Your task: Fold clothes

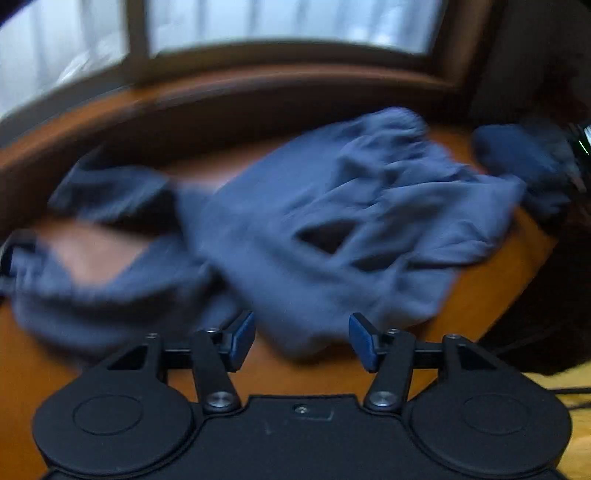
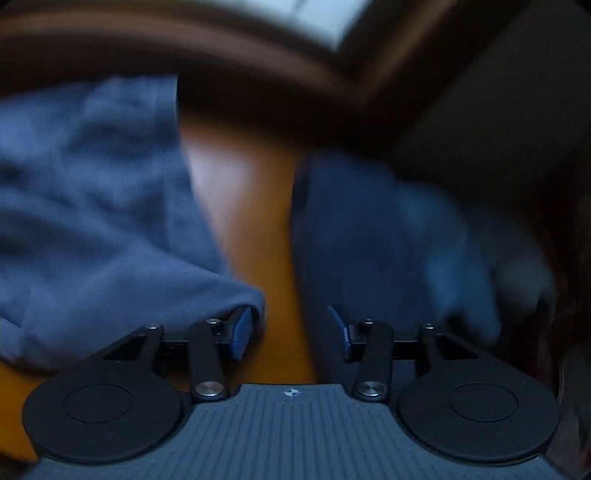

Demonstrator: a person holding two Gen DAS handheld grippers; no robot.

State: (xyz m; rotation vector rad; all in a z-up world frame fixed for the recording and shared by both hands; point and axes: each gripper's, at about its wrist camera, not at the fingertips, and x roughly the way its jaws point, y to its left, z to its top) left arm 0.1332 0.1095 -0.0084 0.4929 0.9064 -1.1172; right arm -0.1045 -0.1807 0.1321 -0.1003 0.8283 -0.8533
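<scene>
A crumpled blue garment (image 1: 303, 229) covers the worktop (image 1: 476, 295), reaching its far edge below the window (image 1: 258, 22). Bare wood shows between folds. The left tool (image 1: 302, 341) and right tool (image 2: 290, 334) gape empty at the cloth's near edge.

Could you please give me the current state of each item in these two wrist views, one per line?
left gripper: open, empty, above the near edge of the garment.
right gripper: open, empty, over bare wood.
blue-grey garment: crumpled and unfolded, spread on the table.
darker blue cloth: bunched in a heap, apart from the garment in the right wrist view.
wooden table: bare strip showing between the two cloths.
</scene>
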